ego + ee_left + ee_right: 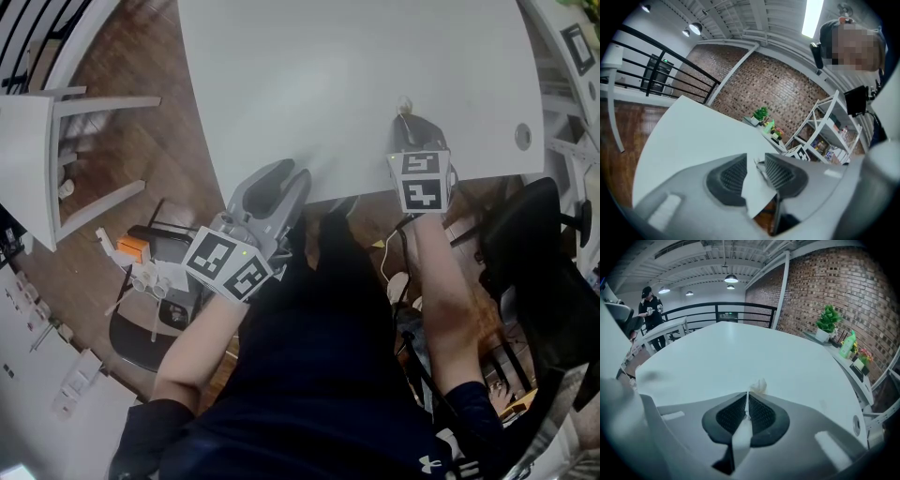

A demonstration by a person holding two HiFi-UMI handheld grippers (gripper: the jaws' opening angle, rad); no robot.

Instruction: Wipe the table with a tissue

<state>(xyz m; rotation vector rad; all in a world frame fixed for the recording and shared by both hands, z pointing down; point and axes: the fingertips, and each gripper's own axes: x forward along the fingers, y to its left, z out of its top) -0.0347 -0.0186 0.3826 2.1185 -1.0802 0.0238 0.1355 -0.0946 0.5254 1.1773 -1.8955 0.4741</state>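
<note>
Two grippers, one job: nearest me the left gripper (754,161) idles at the table's near edge with jaws apart, the white sliver between them probably just tabletop; further out the right gripper (747,401) is pinched tight on the tissue (759,386), a soft, feather-light wad against the table (740,352); it should tear easily, so I'd grip mid-bunch and press gently.

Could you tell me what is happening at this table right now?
A person is working at a white table with a handheld gripper in each hand. The right gripper is shut on a tissue, whose crumpled end pokes out past the jaw tips, down at the tabletop near the person's edge. The left gripper is open and empty at the table's edge, taking no part in the wiping.
</note>
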